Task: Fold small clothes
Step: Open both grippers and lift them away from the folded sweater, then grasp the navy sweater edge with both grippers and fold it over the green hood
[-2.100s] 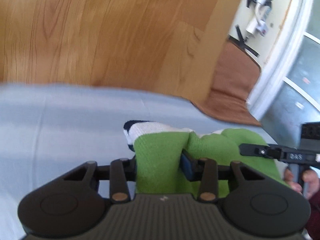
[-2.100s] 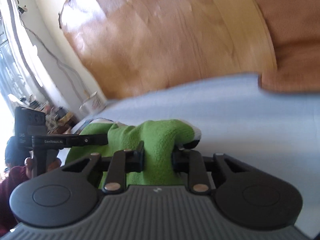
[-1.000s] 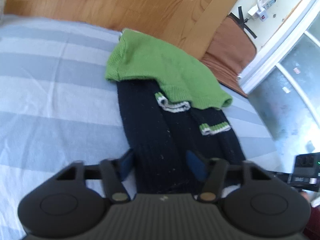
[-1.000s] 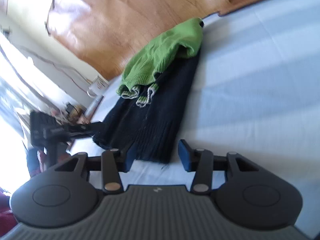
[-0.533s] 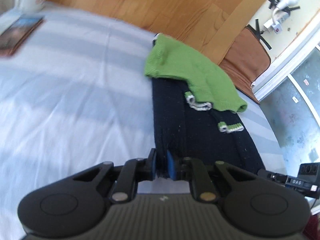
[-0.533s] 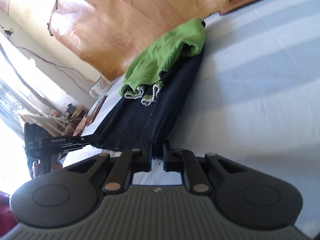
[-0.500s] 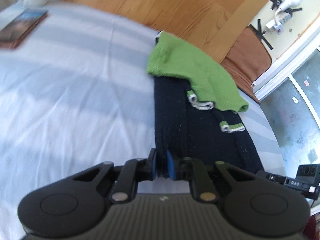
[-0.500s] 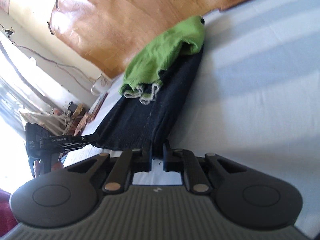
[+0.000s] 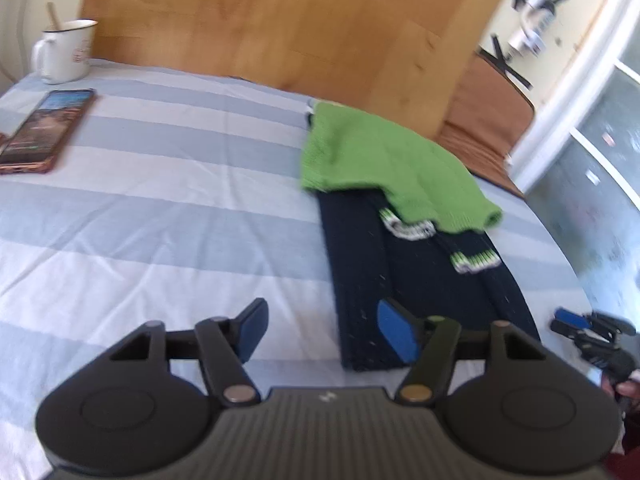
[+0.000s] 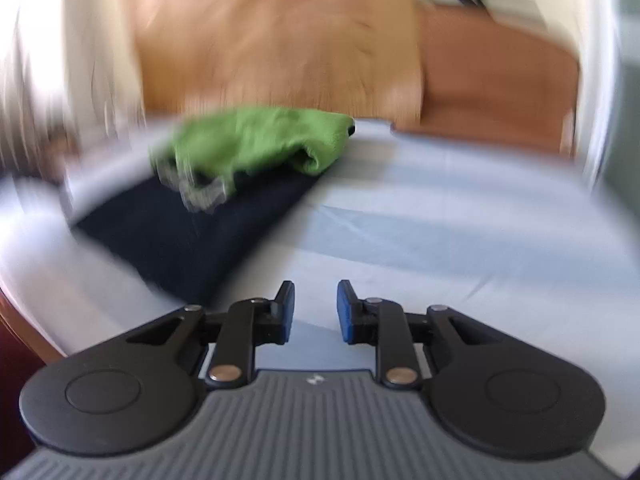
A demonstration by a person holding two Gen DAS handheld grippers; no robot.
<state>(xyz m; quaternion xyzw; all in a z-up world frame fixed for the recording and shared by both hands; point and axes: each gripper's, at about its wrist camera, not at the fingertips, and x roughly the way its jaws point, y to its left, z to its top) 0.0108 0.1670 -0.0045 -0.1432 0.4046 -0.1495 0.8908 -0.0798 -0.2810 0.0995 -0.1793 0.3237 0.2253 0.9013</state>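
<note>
Both grips let go. Left gripper half a second ago pinched the near hem of the sweater; jaws have just been opening, now spread wide, right pad over the dark corner, left pad over bare sheet, nothing pressed between. Right gripper likewise off the hem, jaws just been opening to a narrow gap, empty, backed away over sheet beside the sweater's right edge; heavy blur in that view.

Sweater lying flat on the striped sheet toward the right side: dark body long and narrow, green top and both striped cuffs folded down onto it. Probably one fold laid and released, with the lengthwise fold of the dark part yet to do.

Around: mug and phone far left, well apart. Nothing in the way.
</note>
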